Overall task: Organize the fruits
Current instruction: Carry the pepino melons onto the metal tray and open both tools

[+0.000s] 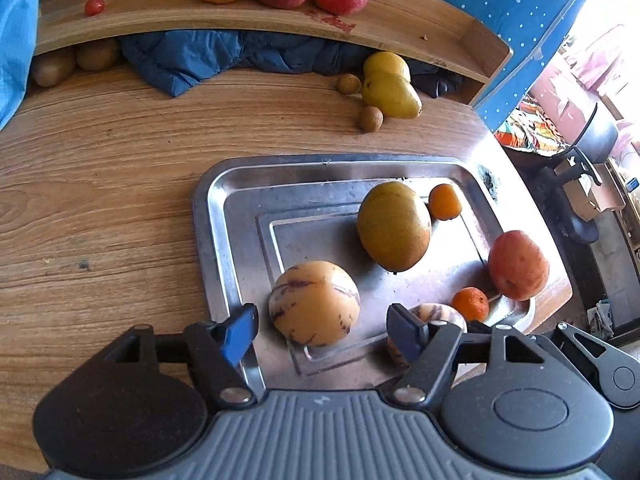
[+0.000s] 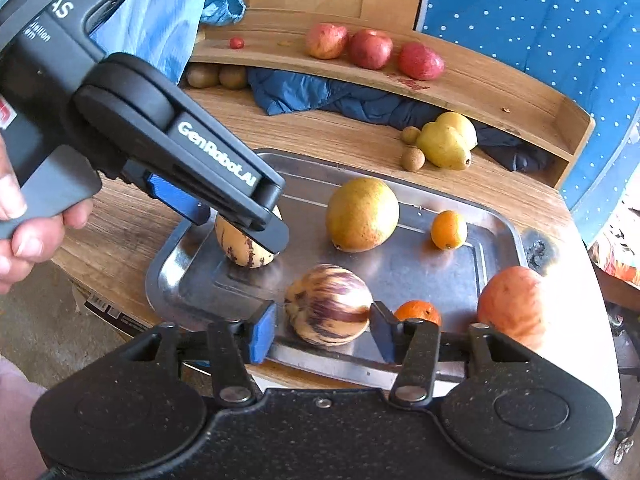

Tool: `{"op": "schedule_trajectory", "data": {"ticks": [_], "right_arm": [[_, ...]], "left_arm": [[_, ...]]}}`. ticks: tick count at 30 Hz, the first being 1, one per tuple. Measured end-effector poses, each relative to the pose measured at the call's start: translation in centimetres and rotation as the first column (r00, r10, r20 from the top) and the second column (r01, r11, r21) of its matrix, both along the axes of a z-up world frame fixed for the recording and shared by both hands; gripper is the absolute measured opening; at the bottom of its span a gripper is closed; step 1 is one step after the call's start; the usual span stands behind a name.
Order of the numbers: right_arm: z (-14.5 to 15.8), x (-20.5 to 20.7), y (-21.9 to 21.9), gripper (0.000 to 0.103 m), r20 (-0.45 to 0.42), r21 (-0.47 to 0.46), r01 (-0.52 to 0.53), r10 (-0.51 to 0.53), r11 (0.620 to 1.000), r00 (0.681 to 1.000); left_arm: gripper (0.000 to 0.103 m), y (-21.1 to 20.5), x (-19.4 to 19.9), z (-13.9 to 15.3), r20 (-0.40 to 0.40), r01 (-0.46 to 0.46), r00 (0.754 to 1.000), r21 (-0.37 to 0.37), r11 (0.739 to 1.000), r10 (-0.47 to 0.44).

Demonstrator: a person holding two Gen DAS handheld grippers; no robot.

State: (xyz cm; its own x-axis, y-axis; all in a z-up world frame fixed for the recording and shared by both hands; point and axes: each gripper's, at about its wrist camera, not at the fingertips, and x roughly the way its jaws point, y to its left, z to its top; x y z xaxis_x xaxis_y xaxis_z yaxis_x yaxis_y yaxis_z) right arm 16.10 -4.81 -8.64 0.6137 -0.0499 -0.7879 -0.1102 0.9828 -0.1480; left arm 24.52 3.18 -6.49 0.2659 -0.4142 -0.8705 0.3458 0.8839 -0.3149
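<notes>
Fruit is gathered on a steel tray [image 1: 224,216] at the centre of both views. The left gripper [image 1: 320,326] is spread wide around a striped melon [image 1: 314,304] at lower centre, pads apart from its skin. In the right wrist view, the right gripper [image 2: 322,330] is likewise held wide around a second striped melon [image 2: 328,310]. A mango [image 2: 362,214], kumquat [image 2: 449,230], tangerine [image 2: 418,312] and apple [image 2: 514,306] are seen on the tray too. Red fruit [image 2: 370,48] is lined up on the shelf [image 2: 500,96] at upper centre, pears [image 2: 446,144] beneath it.
</notes>
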Motion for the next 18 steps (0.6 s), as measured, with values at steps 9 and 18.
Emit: {"op": "schedule_trajectory", "data": {"ticks": [9,18], "right_arm": [[0.7,-1.7,-0.6,0.086,0.013,0.044,0.046,-0.046,0.998,0.999],[1.9,-2.7,-1.6,0.099,0.063,0.05,0.129,-0.132,0.99,0.989]], "left_arm": [[0.1,1.8,-1.2,0.9,-0.039,-0.041,0.998,0.055,0.998,0.043],[0.102,2.8,-1.7,1.3,-0.055,-0.038,0.997,0.238,0.971,0.052]]}}
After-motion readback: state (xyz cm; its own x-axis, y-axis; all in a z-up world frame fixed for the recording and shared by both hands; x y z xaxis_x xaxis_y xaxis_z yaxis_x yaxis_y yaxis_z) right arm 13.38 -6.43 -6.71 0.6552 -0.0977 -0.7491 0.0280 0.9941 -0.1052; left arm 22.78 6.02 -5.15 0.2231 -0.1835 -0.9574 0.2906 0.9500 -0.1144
